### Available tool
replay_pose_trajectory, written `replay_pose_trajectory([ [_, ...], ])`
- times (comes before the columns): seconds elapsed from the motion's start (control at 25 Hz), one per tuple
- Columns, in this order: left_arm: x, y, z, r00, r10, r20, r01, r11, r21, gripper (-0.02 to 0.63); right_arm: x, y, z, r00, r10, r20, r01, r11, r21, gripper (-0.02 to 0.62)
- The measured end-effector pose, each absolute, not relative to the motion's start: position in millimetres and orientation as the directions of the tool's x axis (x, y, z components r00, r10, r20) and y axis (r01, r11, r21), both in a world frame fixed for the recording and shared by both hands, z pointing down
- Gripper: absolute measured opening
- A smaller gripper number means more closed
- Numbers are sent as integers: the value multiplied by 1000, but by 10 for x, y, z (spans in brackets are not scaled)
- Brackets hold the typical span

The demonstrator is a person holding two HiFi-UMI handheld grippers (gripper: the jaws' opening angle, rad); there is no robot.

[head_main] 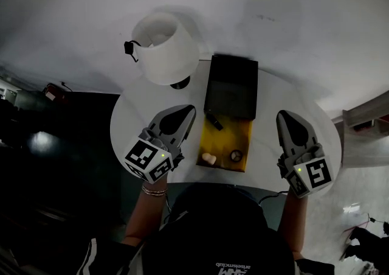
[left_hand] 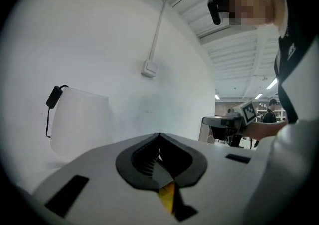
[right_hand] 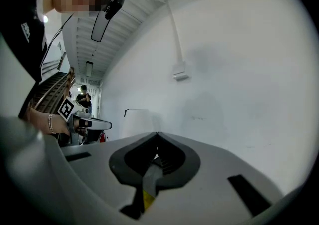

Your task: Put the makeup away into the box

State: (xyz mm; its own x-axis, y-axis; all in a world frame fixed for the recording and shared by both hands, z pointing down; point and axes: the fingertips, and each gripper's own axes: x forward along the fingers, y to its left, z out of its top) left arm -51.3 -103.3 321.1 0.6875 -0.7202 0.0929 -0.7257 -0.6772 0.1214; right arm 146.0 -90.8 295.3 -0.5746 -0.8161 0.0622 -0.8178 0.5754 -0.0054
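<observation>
Left hand-held gripper (head_main: 189,109) at 9 o'clock and right hand-held gripper (head_main: 284,114) at 3 o'clock of the open box (head_main: 234,137) on the tabletop (head_main: 270,109), both pressed together, empty; black tube (head_main: 213,121), beige piece (head_main: 208,159) and round pot (head_main: 236,156) lie inside; probably light, hard, slick; pinch mid-body

Between the fingers of the left gripper (head_main: 189,111) and right gripper (head_main: 284,115), a pale thing (head_main: 208,158) and a ring-like one (head_main: 236,156) in the box (head_main: 226,140) are too small to name. In both gripper views the gripper bodies hide the table (head_main: 267,103); only a yellow sliver of box shows under the fingertips.
</observation>
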Motion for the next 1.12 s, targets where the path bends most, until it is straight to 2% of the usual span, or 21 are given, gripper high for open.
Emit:
replay_pose_trajectory([
  [0.48, -508, -1043, 3258, 695, -714, 91, -716, -673, 187, 17, 1439, -906, 3006, -588, -805, 83, -808, 590, 0, 18],
  [1.12, -546, -994, 3340, 691, -715, 111, -721, -668, 182, 17, 1452, -890, 3011, -580, -810, 82, -813, 582, 2, 18],
])
